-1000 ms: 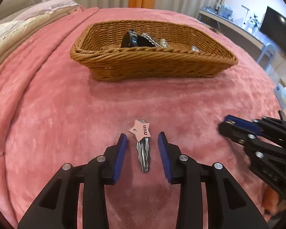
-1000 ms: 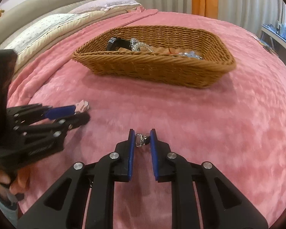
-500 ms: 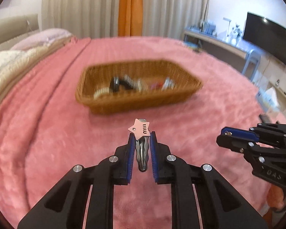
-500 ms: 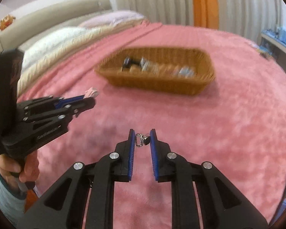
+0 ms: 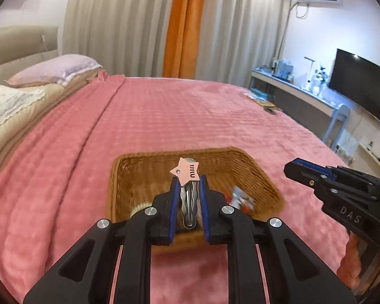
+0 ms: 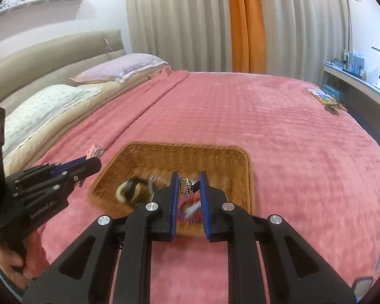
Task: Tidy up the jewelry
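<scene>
Pink bedspread (image 5: 164, 116) below, both pieces carried over the wicker basket (image 5: 253, 169).
A star hair clip (image 5: 187, 174) is pinched in the left hand-held gripper (image 5: 188, 195); a small metal charm (image 6: 186, 186) is nipped in the right hand-held gripper (image 6: 188, 192). The lightly caught charm could be shaken loose onto the bed.

A bed (image 5: 179, 116) under a pink blanket fills the frame; pillows (image 5: 55, 67) and beige headboard (image 6: 50, 53) at left, pale curtains (image 5: 129, 25) with an orange strip behind, television (image 5: 359, 81) at right.
</scene>
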Motion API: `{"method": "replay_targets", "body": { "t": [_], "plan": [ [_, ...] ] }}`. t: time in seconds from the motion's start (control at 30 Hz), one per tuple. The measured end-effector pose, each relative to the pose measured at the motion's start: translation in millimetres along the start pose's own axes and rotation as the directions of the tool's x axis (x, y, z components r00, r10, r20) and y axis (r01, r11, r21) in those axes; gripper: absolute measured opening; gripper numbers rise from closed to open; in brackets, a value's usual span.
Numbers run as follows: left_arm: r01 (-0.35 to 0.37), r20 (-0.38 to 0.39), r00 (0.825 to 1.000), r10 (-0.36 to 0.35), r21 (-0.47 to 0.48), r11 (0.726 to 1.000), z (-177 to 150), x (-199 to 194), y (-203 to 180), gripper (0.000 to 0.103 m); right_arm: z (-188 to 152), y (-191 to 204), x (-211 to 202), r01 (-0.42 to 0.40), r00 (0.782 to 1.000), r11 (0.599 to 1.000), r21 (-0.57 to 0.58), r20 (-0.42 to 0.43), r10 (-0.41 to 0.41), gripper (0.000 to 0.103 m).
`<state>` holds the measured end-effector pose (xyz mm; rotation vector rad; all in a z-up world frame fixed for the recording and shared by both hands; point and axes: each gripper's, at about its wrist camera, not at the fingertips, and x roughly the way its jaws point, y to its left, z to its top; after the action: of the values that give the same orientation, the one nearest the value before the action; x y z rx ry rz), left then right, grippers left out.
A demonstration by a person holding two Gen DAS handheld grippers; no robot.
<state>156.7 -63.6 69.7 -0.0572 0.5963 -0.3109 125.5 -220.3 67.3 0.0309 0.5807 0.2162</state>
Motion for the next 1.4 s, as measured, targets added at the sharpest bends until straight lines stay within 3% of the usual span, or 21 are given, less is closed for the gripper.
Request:
{"method": "replay_targets", "body": {
  "t": [0.1, 0.27, 0.47, 0.57, 0.63, 0.67, 0.7, 0.87, 1.07, 1.2, 1.3, 1.4],
  "plan": [
    [0.005, -0.022, 1.0, -0.006, -0.017, 1.0, 9, 29, 7, 0.014, 7, -3, 42, 0.053, 0.998, 0.998, -0.019, -0.044, -0.054, 0.014],
    [0.015, -0.087, 0.996, -0.018, -0.038, 0.999, 14, 71, 17, 0.014, 7, -11, 104, 0.036, 0.987, 0.999, 0.009, -0.156, -0.034, 0.014],
    [0.024, -0.149, 0.988, -0.033, -0.061, 0.998, 0, 101, 21, 0.015, -8, -22, 133, 0.043, 0.967, 0.998, 0.051, -0.252, -0.029, 0.014],
    [0.032, -0.155, 0.987, -0.041, -0.062, 0.998, -2, 101, 23, 0.017, -9, -27, 133, 0.008, 0.964, 0.996, 0.094, -0.264, 0.017, 0.016],
    [0.046, -0.143, 0.988, -0.056, -0.07, 0.996, 0, 95, 25, 0.034, -7, -29, 123, 0.013, 0.971, 0.995, 0.1, -0.241, 0.011, 0.032],
    [0.043, -0.124, 0.991, -0.052, -0.07, 0.997, 1, 89, 25, 0.04, -5, -28, 118, 0.022, 0.975, 0.995, 0.097, -0.224, 0.0, 0.053],
    [0.04, -0.108, 0.993, -0.047, -0.068, 0.997, 2, 83, 25, 0.052, -3, -27, 112, 0.027, 0.979, 0.995, 0.091, -0.204, -0.008, 0.058],
    [0.052, -0.035, 0.998, -0.055, -0.063, 0.997, 11, 39, 25, 0.06, 6, -20, 65, -0.008, 0.99, 0.996, 0.09, -0.137, 0.021, 0.058],
    [0.032, 0.106, 0.994, -0.027, -0.043, 0.999, 14, -42, 22, 0.079, 4, 0, -18, -0.014, 1.0, 1.0, 0.022, 0.002, 0.014, 0.058],
    [-0.048, 0.194, 0.98, 0.049, -0.013, 0.999, 1, -98, 13, 0.085, -16, 9, -62, -0.008, 0.998, 1.0, -0.003, 0.057, 0.008, 0.059],
    [-0.074, 0.233, 0.97, 0.074, -0.005, 0.997, -13, -123, 7, 0.087, -37, 11, -83, 0.024, 0.996, 1.0, 0.0, 0.084, -0.024, 0.066],
    [-0.125, 0.257, 0.959, 0.117, 0.018, 0.992, -34, -140, -2, 0.087, -61, 10, -95, 0.036, 0.995, 0.999, 0.014, 0.096, -0.037, 0.066]
  ]
}}
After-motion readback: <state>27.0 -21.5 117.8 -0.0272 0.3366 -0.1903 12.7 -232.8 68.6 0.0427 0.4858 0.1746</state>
